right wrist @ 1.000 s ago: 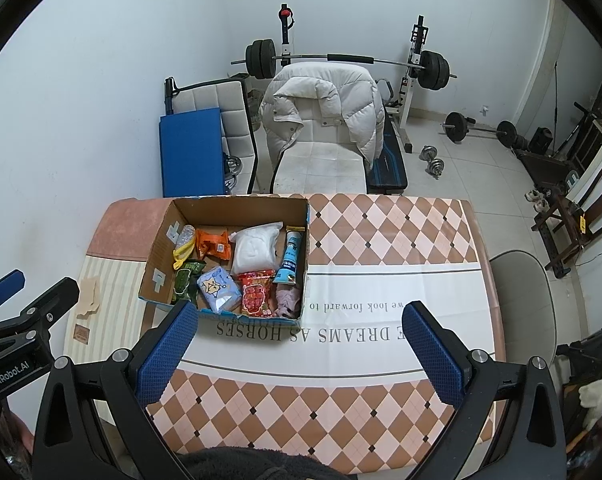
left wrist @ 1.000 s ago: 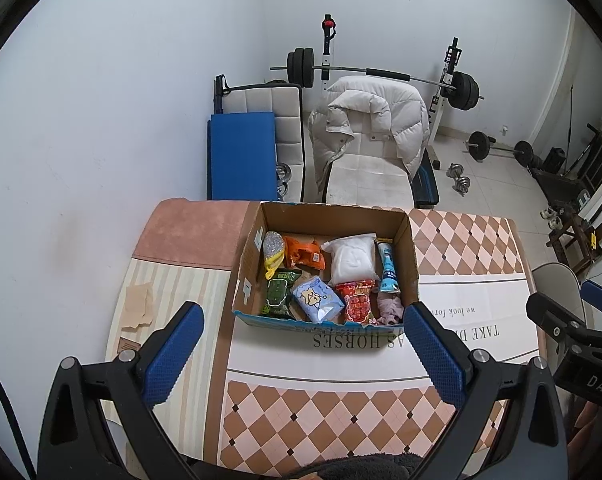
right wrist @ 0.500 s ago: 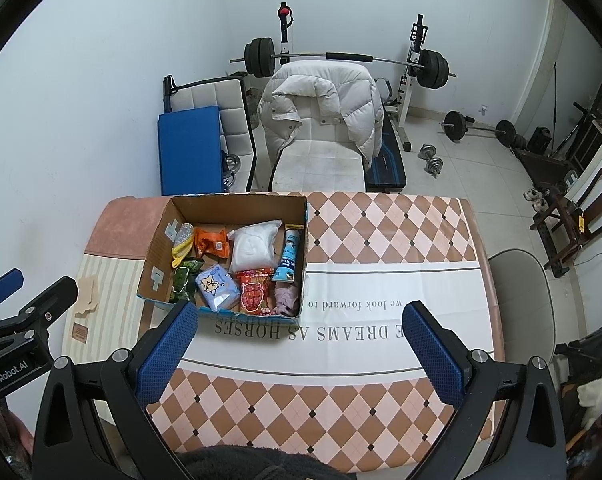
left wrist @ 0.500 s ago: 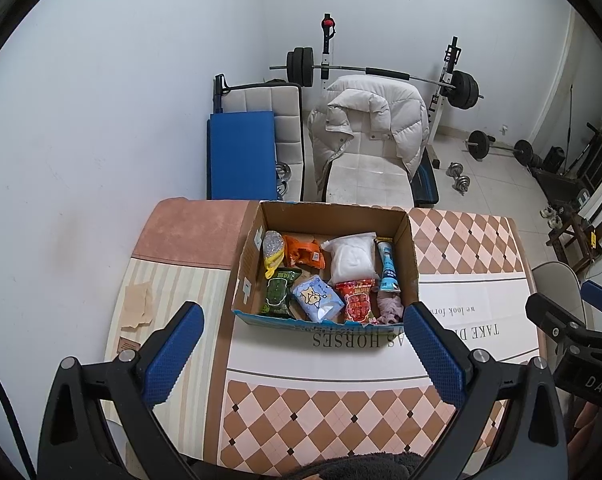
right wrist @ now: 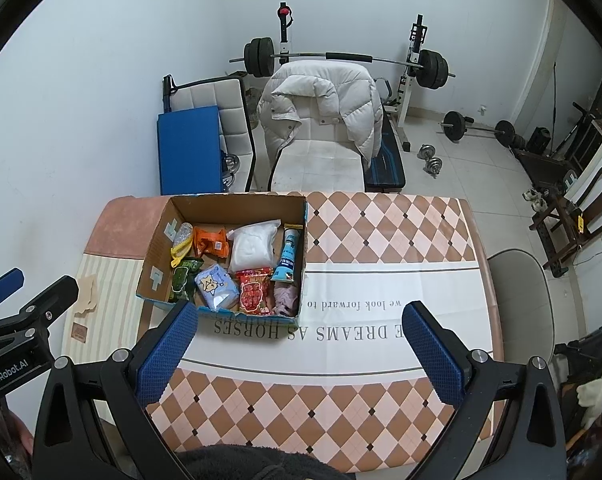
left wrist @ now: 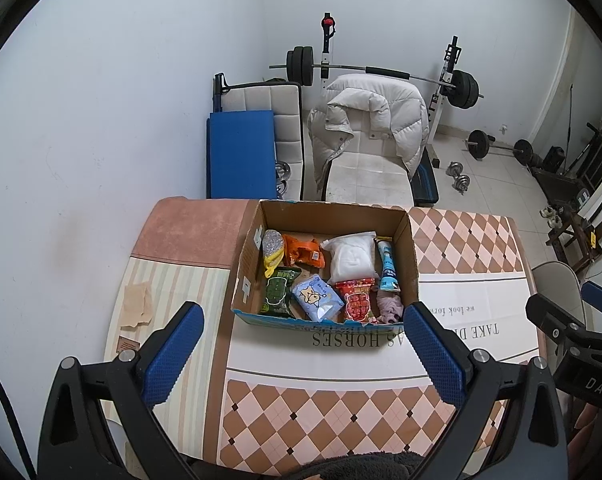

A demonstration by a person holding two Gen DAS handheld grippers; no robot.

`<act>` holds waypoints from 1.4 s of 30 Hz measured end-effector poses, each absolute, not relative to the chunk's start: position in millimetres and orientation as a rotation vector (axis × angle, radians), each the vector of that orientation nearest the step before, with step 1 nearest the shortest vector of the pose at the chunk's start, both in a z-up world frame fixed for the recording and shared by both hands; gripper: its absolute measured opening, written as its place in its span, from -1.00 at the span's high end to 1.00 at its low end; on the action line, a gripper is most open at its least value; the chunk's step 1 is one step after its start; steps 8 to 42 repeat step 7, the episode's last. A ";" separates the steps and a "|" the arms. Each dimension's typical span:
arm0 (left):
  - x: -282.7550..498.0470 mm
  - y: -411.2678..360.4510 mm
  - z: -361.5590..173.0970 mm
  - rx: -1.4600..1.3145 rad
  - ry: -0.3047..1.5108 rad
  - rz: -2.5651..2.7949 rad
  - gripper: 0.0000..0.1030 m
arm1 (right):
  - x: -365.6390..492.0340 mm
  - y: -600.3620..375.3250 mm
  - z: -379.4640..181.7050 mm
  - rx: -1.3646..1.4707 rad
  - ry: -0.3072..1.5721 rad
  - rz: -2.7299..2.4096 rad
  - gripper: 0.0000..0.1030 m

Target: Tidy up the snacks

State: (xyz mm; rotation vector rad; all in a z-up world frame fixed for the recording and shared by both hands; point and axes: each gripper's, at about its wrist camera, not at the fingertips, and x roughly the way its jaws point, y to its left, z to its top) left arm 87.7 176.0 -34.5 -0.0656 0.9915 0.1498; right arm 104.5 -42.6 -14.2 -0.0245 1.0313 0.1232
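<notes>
Both grippers hang high above the table [right wrist: 381,240] with jaws spread wide and nothing between them: the left gripper [left wrist: 301,344] looks almost straight down on the box [left wrist: 329,208], the right gripper [right wrist: 297,344] sits further right over bare cloth. The snacks all lie inside the box, packed edge to edge: a white bag [left wrist: 351,254], a green pack [left wrist: 279,290], a red pack [left wrist: 357,300], an orange pack [left wrist: 303,250], a pale blue pack [left wrist: 315,296] and a blue tube [left wrist: 387,266] against the right wall. I judge the chief risk to be the crowding: wide jaws coming down on one pack could catch its neighbour, or drag the light box across the cloth. The soft packs may crush or slip under a pinch. The box's near wall hides the lower ends of the front row, the pinkish bundle [left wrist: 389,306] in the corner cannot be identified, and no sorting place is evident.
</notes>
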 end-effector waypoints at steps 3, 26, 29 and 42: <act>87.5 176.0 -33.6 -0.068 0.986 0.148 -0.99 | 104.5 -42.4 -13.9 -0.023 1.030 0.123 -1.00; 86.5 181.9 -29.5 -0.068 0.978 0.146 -0.99 | 105.4 -41.5 -13.7 -0.023 1.030 0.123 -1.00; 86.5 181.9 -29.5 -0.068 0.978 0.146 -0.99 | 105.4 -41.5 -13.7 -0.023 1.030 0.123 -1.00; 86.5 181.9 -29.5 -0.068 0.978 0.146 -0.99 | 105.4 -41.5 -13.7 -0.023 1.030 0.123 -1.00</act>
